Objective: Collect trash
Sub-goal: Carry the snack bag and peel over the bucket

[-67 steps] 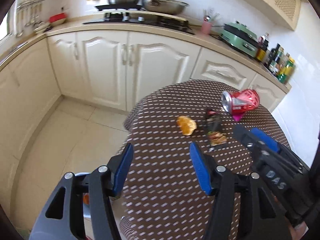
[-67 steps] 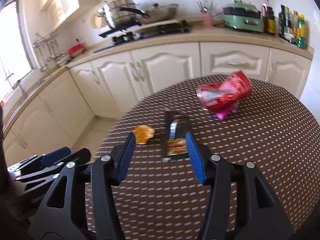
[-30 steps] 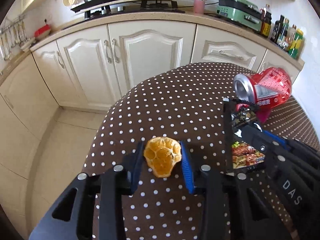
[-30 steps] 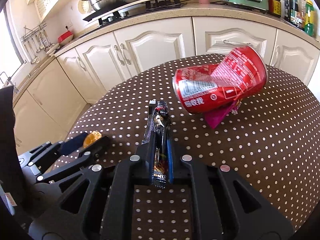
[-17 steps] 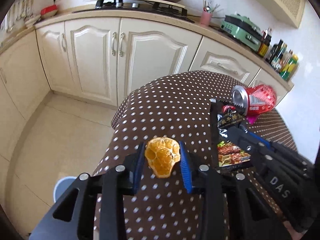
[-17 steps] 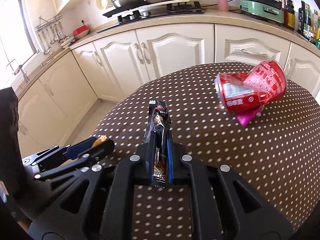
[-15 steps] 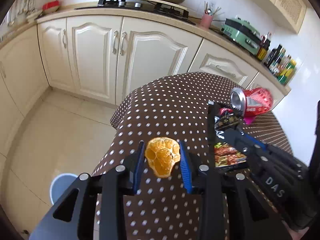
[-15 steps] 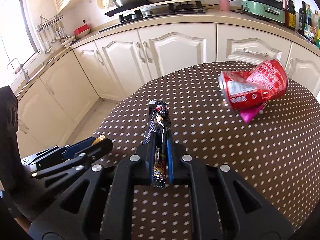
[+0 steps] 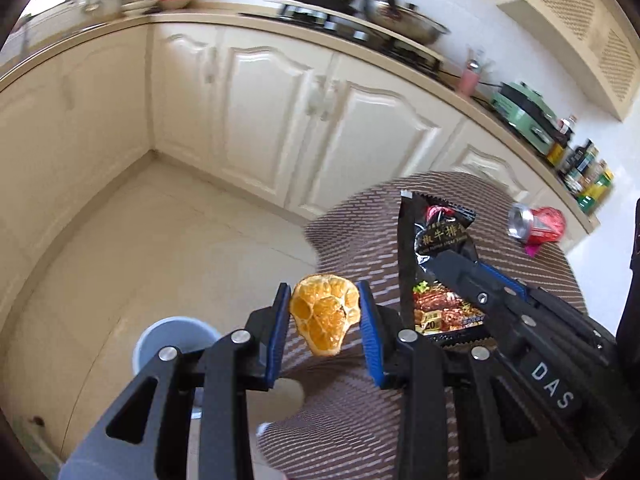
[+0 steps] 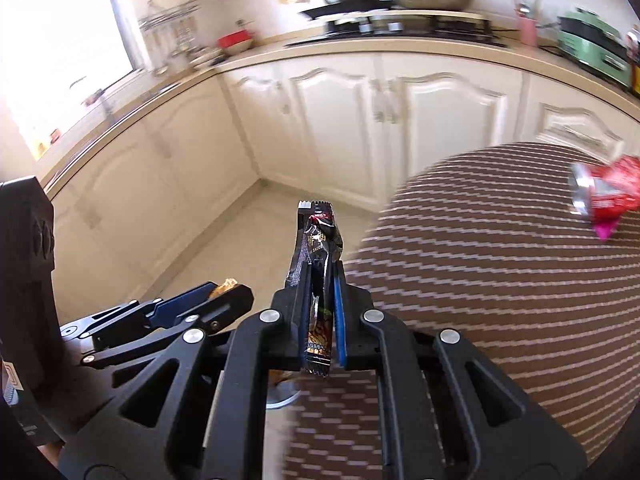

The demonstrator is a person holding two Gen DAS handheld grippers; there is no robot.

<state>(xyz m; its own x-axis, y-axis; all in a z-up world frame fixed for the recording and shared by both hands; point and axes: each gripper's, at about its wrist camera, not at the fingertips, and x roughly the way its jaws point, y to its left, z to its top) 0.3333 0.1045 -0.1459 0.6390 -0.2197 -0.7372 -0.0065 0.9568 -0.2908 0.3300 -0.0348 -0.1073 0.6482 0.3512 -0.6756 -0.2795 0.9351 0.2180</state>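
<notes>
I have one piece of trash in each claw. My left claw [image 9: 323, 322] is closed on the peel [image 9: 325, 313], an orange, dried piece, and the blue pads press it from both sides. My right claw [image 10: 321, 312] is nearly shut on the wrapper [image 10: 318, 264], a thin black snack pack that stands on its edge between the pads and sticks out in front of them. Both pieces are lifted off the table [image 10: 500, 280] and hang near its edge on the floor side; the peel is over the edge, the wrapper just beside it.

I take the bin [image 9: 172, 342] as my landmark. It is a pale blue round container on the floor, close to the foot of the table. In the left view it shows below and to the left of the peel, so I judge the peel is not yet above the bin. The wrapper is farther from the bin than the peel, on the table side.

So I think the picking up of these two pieces is done, and dropping them in the bin is left. The can [image 10: 604, 190], red and crushed, lies on the table far from the bin, with a pink scrap [image 10: 606, 229] under it. These two wait for a second trip.
</notes>
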